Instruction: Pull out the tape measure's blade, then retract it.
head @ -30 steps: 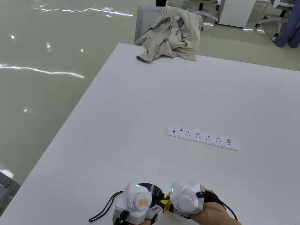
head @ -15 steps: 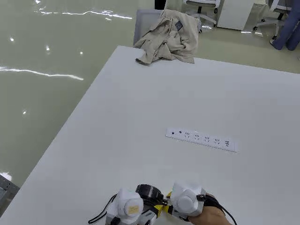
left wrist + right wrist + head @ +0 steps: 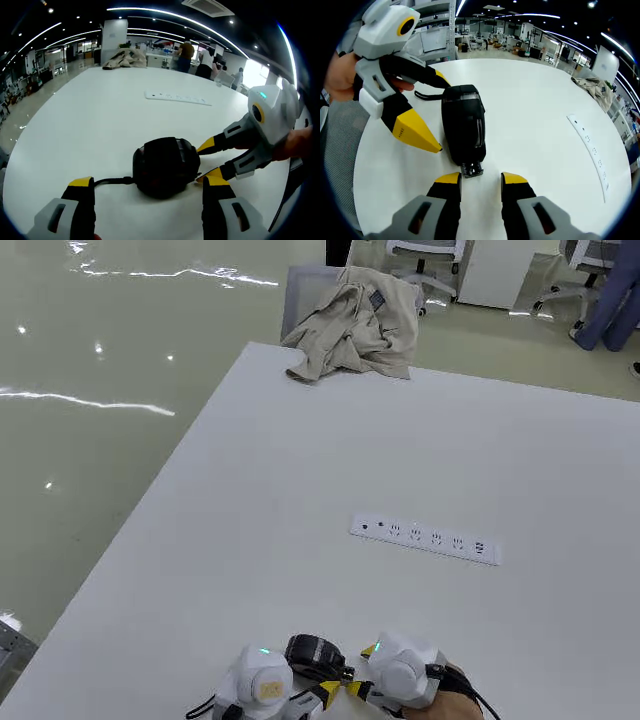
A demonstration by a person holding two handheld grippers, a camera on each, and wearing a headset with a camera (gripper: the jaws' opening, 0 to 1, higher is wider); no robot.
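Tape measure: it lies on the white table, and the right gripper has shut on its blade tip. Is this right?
Not quite. The right gripper is open, not shut. In the right gripper view its jaws stand apart with bare table between them, and the blade tip lies just ahead of them, not gripped. The rest holds: the tape measure lies on the white table.

White table [image 3: 300, 460], power strip [image 3: 425, 539], tape measure [image 3: 313, 652]

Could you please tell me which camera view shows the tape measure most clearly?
The right gripper view: the tape measure lies full length, blade tab plain. The left gripper view gives its dark rounded side; the head view, a small dark patch low down.
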